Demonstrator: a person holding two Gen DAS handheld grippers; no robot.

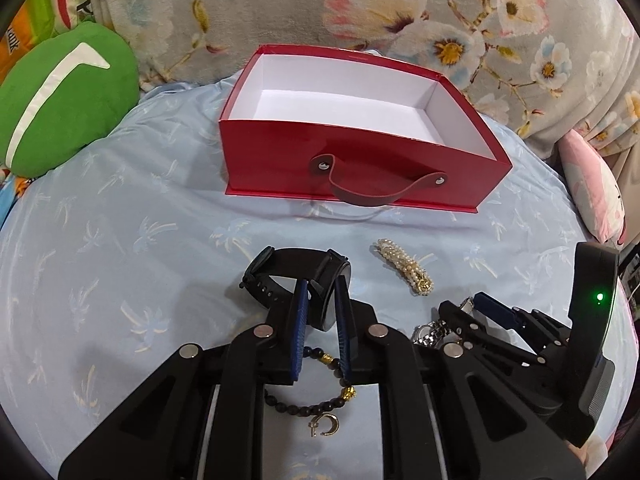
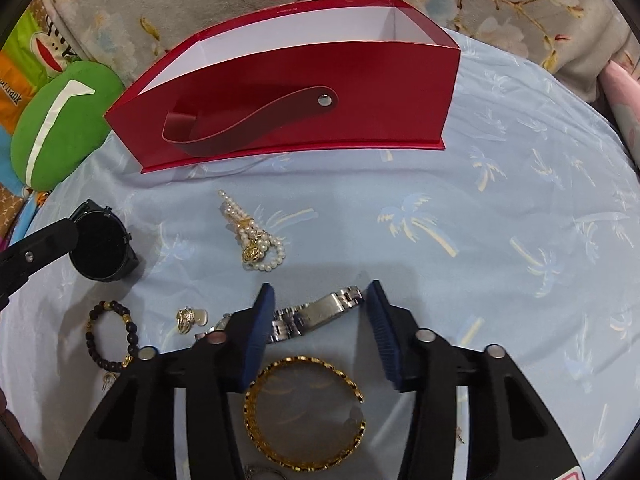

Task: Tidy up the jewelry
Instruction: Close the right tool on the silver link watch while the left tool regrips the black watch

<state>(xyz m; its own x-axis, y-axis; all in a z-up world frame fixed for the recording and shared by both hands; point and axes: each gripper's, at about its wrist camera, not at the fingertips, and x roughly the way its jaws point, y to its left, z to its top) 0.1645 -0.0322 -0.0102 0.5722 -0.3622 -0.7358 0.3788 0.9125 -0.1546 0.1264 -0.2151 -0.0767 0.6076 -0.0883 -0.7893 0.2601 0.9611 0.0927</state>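
In the left wrist view my left gripper (image 1: 322, 300) is shut on a black watch (image 1: 280, 272), its blue pads clamping the round case. The watch (image 2: 102, 248) also shows at the left of the right wrist view. My right gripper (image 2: 320, 316) is low over a silver watch (image 2: 320, 312) whose metal band lies between the pads. The left pad overlaps the band and a thin gap shows at the right pad. An empty red box (image 1: 360, 160) with a white inside stands beyond. A pearl bracelet (image 1: 404, 268), a dark bead bracelet (image 1: 304, 396) and a gold bangle (image 2: 304, 412) lie on the blue sheet.
A small gold earring (image 1: 326, 426) lies near the bead bracelet, and a gold ring (image 2: 188, 318) sits left of the silver watch. A green cushion (image 1: 60, 100) is at the left, a floral blanket (image 1: 400, 8) behind the box, and a pink pillow (image 1: 592, 192) at the right.
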